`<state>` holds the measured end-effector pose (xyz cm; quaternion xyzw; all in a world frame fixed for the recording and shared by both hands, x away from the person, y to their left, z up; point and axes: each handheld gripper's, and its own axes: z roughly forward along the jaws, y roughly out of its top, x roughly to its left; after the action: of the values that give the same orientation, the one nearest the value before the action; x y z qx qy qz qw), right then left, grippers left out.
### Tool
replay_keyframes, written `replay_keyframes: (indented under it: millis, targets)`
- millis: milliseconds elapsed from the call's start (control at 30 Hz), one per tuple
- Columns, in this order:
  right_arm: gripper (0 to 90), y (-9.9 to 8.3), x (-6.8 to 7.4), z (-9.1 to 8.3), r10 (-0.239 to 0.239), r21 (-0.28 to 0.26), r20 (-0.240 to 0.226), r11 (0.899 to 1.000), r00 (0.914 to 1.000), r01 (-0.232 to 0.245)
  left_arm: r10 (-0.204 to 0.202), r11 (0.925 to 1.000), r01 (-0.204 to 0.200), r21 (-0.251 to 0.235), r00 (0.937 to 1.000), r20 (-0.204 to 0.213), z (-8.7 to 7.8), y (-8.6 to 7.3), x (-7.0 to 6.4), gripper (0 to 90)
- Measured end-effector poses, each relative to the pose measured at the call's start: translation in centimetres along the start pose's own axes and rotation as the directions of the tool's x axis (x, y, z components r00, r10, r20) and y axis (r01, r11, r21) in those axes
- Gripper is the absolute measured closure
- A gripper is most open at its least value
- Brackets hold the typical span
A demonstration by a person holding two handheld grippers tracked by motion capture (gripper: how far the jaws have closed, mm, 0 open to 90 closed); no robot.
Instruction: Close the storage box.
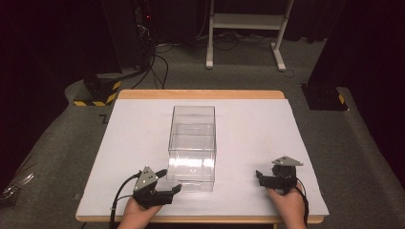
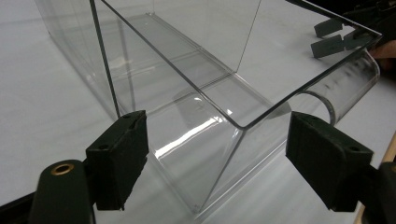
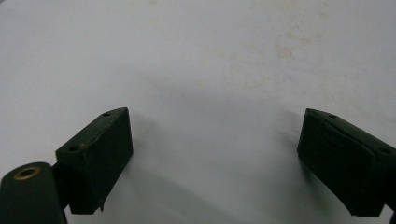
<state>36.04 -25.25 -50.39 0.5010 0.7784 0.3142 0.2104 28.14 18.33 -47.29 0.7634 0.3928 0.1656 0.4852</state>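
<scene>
A clear plastic box [image 1: 192, 143] stands open-topped in the middle of the white table top [image 1: 133, 133], its long side running away from me. My left gripper [image 1: 171, 180] sits by the box's near left corner, open, with its jaws pointing at that corner. In the left gripper view the box corner [image 2: 236, 126] lies between the wide-apart pads [image 2: 119, 156], untouched. My right gripper [image 1: 258, 176] rests at the front right of the table, open, aimed left toward the box. In the right gripper view its pads [image 3: 100, 151] stand far apart over bare white surface.
The table's wooden edge [image 1: 200, 94] shows at the back. On the grey carpet beyond are a white frame's legs [image 1: 248, 28], cables [image 1: 157, 62] and dark stands with yellow-black striped bases [image 1: 98, 93]. The other gripper [image 2: 334, 39] shows past the box in the left gripper view.
</scene>
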Motion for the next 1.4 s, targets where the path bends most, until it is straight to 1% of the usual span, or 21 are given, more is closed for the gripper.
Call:
replay_keyframes:
  millis: [333,700,867,933,967,1033,1067,1233,1267,1333,1400]
  targets:
    - [10.3,0.0,0.0,0.0,0.000,0.000,0.000,1.000,1.0000,0.000,-0.001,1.0000,0.001,-0.003,1.0000,-0.004,0.1,0.1,0.2,21.1]
    - [10.3,0.0,0.0,0.0,0.000,0.000,0.000,1.000,1.0000,0.000,-0.003,1.0000,0.003,0.004,0.9999,-0.012,0.2,0.3,0.7,20.3]
    - [10.3,0.0,0.0,0.0,0.000,0.000,0.000,1.000,1.0000,0.000,0.006,1.0000,-0.006,0.004,0.9999,-0.016,0.2,0.3,0.8,20.2]
    - [10.3,0.0,0.0,0.0,0.000,0.000,0.000,1.000,1.0000,0.000,0.002,1.0000,-0.002,0.003,0.9998,-0.020,0.3,0.5,0.8,20.2]
    - [10.3,0.0,0.0,0.0,0.000,0.000,0.000,1.000,1.0000,0.000,-0.009,1.0000,0.009,0.001,0.9998,-0.017,0.4,0.5,0.9,20.2]
    - [10.3,0.0,0.0,0.0,0.000,-0.001,0.000,1.000,1.0000,0.000,-0.004,0.9999,0.005,0.009,0.9998,-0.018,0.6,0.5,1.0,20.2]
    - [10.3,0.0,0.0,0.0,0.000,-0.001,0.000,1.000,1.0000,0.000,-0.011,0.9999,0.011,-0.001,0.9997,-0.022,0.7,0.6,1.0,20.1]
    - [10.3,0.0,0.0,0.0,-0.001,-0.001,-0.001,1.000,1.0000,0.001,-0.016,0.9999,0.016,-0.006,0.9993,-0.033,1.0,0.8,1.1,19.8]
    - [10.3,0.0,0.0,0.0,-0.001,-0.001,-0.001,1.000,1.0000,0.001,-0.027,0.9996,0.027,-0.009,0.9990,-0.037,1.3,0.9,1.2,19.8]
    - [10.3,0.0,0.0,0.0,-0.001,-0.001,-0.001,1.000,1.0000,0.001,-0.028,0.9996,0.027,-0.009,0.9989,-0.039,1.3,0.9,1.3,18.9]
    - [10.3,0.0,0.0,0.0,0.000,-0.001,-0.001,1.000,1.0000,0.000,-0.038,0.9993,0.037,-0.010,0.9985,-0.041,1.7,1.1,1.4,17.8]
